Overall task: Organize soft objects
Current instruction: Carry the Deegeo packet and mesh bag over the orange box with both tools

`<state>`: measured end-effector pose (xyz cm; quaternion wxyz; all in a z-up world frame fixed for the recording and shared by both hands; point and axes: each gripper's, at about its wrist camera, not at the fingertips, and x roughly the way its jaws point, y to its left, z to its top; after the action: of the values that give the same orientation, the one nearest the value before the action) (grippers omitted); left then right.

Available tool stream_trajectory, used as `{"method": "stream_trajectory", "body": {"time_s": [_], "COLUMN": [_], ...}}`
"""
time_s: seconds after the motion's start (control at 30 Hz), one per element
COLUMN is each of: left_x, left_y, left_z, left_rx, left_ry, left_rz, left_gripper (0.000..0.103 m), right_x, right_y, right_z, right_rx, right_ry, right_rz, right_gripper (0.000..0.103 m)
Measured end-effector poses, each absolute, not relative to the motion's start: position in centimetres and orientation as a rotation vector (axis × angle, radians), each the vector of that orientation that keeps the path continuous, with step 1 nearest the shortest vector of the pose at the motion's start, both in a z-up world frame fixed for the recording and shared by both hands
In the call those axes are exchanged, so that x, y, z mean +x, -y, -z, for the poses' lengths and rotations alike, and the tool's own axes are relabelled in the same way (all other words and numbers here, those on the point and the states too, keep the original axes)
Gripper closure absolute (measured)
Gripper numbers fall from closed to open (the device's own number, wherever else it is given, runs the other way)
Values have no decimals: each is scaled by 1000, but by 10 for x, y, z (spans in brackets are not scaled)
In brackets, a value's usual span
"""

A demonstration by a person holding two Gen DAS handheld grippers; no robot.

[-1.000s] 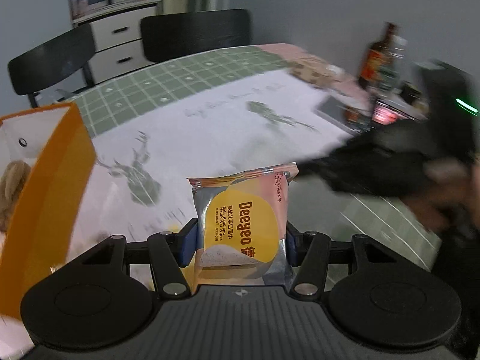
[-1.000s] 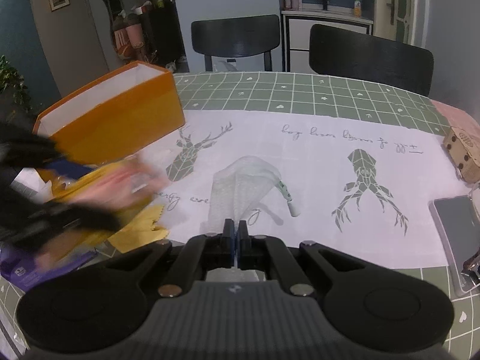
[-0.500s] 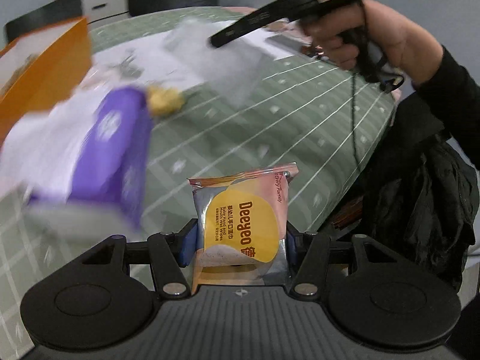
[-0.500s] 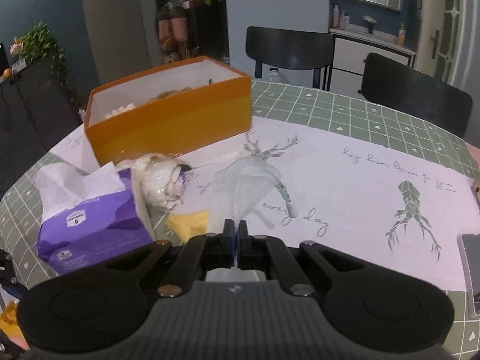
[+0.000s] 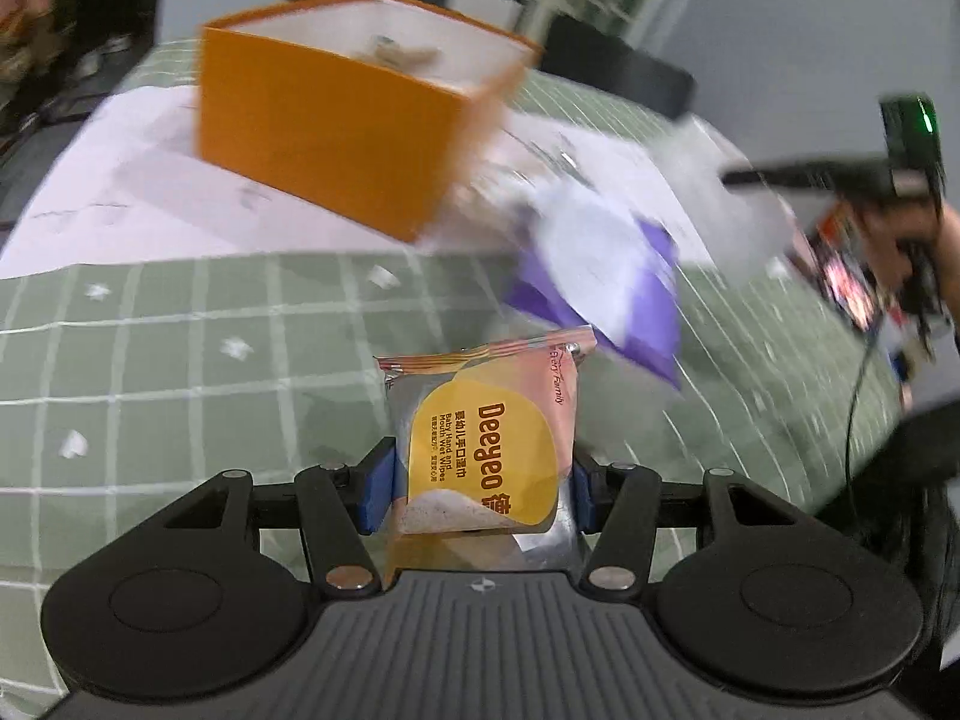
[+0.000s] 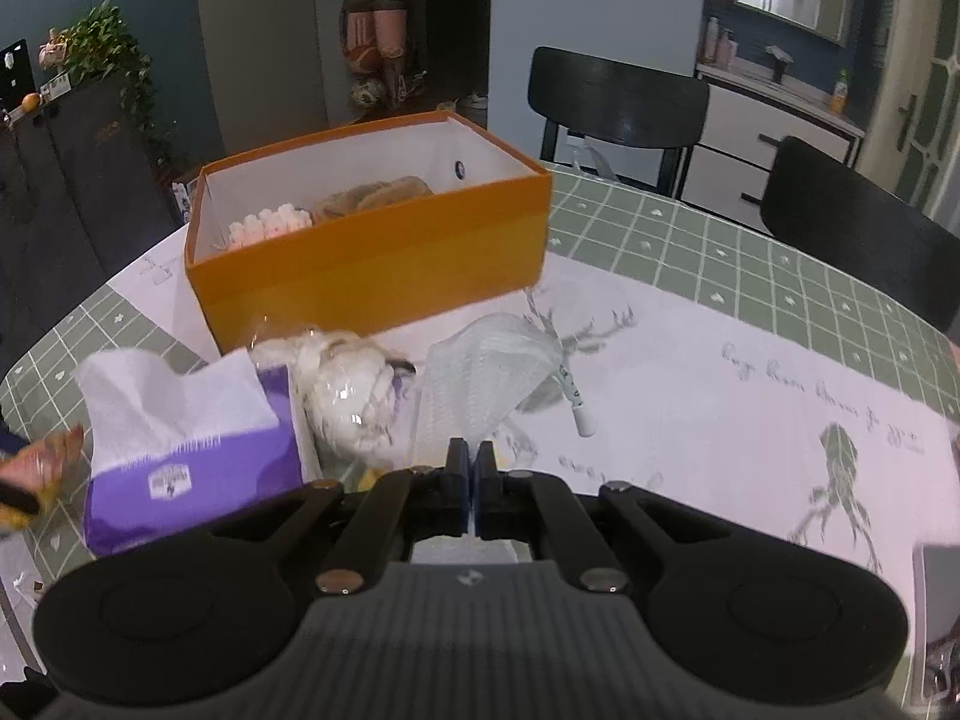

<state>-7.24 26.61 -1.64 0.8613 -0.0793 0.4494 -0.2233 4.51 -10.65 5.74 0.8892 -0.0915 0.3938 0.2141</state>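
Observation:
My left gripper (image 5: 480, 483) is shut on a yellow and pink Deeyeo wet wipes packet (image 5: 486, 438), held above the green checked tablecloth. The orange box (image 5: 336, 138) stands ahead to the left; in the right wrist view the orange box (image 6: 372, 252) holds a pink fluffy item and a brown soft item. My right gripper (image 6: 471, 480) is shut on a white mesh pouch (image 6: 486, 372), which hangs in front of it. A purple tissue pack (image 6: 186, 450) and a white plush in plastic (image 6: 354, 384) lie near the box.
A white paper mat with deer drawings (image 6: 750, 396) covers the table middle. Black chairs (image 6: 618, 102) stand at the far side. A phone (image 6: 936, 576) lies at the right edge. The other hand and gripper show in the left wrist view (image 5: 840, 174).
My left gripper swung left with the packet, bringing the orange box and tissue pack ahead. My right gripper moved closer to the box, still holding the mesh pouch.

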Motion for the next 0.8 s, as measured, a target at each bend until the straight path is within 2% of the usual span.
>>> {"method": "stream_trajectory", "body": {"time_s": [0.33,0.5,0.8], "left_x": [-15,11,66], "left_y": [-304,-296,-258], "left_z": [-4,-24,-64], "left_rx": [-286,-266,-135], "left_ry": [-817,-740,-621], "left_rz": [414,442,525], "left_gripper": [40,40,39], "right_x": [114,142,182], "right_y": [64,39,-2], "right_z": [-84,-107,-118], "right_rx": [-269,-299,-322], "right_ry": [-817,-769,-722], "right_rz": [-489,-533,-605], "right_gripper": [103,103,103]}}
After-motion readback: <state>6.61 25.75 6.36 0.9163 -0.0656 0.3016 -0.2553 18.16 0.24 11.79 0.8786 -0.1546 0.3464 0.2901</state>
